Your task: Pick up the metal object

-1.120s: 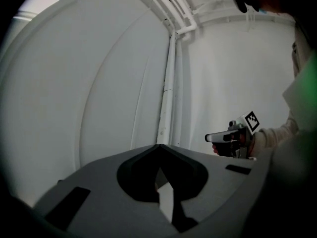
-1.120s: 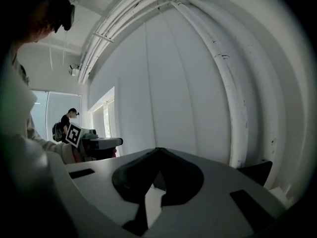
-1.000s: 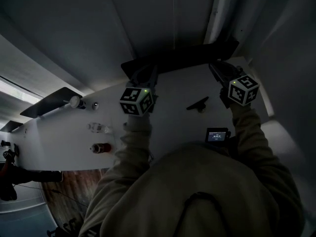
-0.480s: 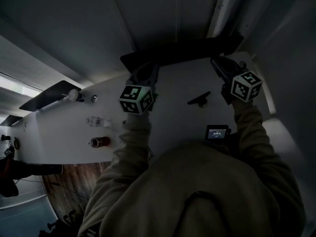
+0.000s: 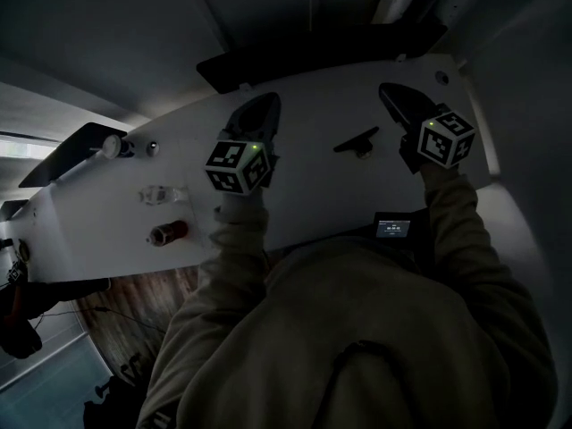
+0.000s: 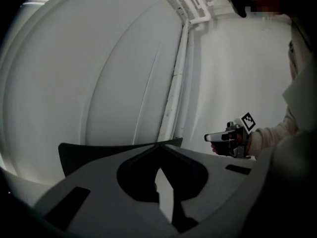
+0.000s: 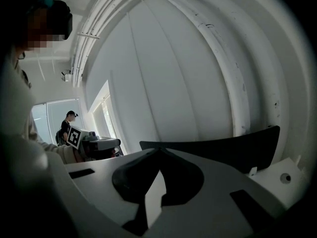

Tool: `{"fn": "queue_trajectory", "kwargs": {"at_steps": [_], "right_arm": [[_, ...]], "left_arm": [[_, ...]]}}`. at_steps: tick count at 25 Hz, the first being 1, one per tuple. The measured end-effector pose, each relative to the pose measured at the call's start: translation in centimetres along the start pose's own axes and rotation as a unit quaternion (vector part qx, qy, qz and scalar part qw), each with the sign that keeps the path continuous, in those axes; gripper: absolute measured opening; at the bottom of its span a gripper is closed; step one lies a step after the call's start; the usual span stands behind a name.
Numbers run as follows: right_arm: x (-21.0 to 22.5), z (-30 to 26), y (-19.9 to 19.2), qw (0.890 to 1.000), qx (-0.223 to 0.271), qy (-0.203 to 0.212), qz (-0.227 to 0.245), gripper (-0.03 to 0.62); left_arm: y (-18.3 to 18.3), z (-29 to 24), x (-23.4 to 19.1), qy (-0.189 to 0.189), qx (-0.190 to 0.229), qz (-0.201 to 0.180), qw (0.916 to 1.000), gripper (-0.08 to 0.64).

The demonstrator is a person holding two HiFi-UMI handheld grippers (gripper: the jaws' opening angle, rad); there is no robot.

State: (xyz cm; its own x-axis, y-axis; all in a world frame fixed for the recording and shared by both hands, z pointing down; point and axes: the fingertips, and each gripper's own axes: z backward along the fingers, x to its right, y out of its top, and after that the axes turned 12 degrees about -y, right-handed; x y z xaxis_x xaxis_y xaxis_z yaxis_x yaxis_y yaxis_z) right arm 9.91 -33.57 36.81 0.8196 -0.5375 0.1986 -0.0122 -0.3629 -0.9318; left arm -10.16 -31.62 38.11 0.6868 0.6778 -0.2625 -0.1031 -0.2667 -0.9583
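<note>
A small dark T-shaped object (image 5: 357, 141) lies on the white table (image 5: 304, 195), between my two grippers. It shows in neither gripper view. My left gripper (image 5: 266, 105) hovers over the table to the object's left, jaws shut and empty (image 6: 158, 144). To the object's right, my right gripper (image 5: 386, 89) is also shut with nothing in it (image 7: 158, 149). Both point toward the table's far edge, and each shows in the other's view: the right gripper (image 6: 225, 137) and the left gripper (image 7: 98, 144).
A dark flat panel (image 5: 313, 52) stands along the table's far edge. At the left of the table lie a round knob (image 5: 112, 146), a clear bottle (image 5: 157, 194) and a red can (image 5: 168, 232). A small screen device (image 5: 393, 228) hangs at my chest.
Both grippers have come down toward the table, side by side. More of the tabletop shows beyond them now. Their jaws stayed shut.
</note>
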Motion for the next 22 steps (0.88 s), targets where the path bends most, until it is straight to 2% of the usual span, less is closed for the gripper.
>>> {"fn": "queue_trajectory", "kwargs": {"at_steps": [4, 9, 13, 17, 22], "right_arm": [[0.2, 0.2, -2.3, 1.000, -0.020, -0.005, 0.001, 0.018], [0.0, 0.1, -4.4, 0.999, -0.035, 0.010, -0.005, 0.020], [0.5, 0.6, -6.5, 0.998, -0.055, 0.004, -0.009, 0.020], [0.2, 0.9, -8.5, 0.997, -0.076, 0.003, -0.006, 0.020], [0.6, 1.4, -10.8, 0.995, -0.096, -0.003, -0.014, 0.020]], "left_arm": [[-2.4, -0.4, 0.5, -0.006, -0.015, 0.013, 0.9998, 0.003], [-5.1, -0.8, 1.4, -0.018, -0.035, 0.007, 0.9992, 0.003], [-7.2, -1.3, 2.2, -0.020, -0.043, 0.024, 0.9986, 0.003], [-8.8, -1.3, 3.1, -0.024, -0.057, 0.017, 0.9979, 0.003], [-11.0, -1.6, 3.7, -0.028, -0.059, 0.047, 0.9967, 0.003]]}}
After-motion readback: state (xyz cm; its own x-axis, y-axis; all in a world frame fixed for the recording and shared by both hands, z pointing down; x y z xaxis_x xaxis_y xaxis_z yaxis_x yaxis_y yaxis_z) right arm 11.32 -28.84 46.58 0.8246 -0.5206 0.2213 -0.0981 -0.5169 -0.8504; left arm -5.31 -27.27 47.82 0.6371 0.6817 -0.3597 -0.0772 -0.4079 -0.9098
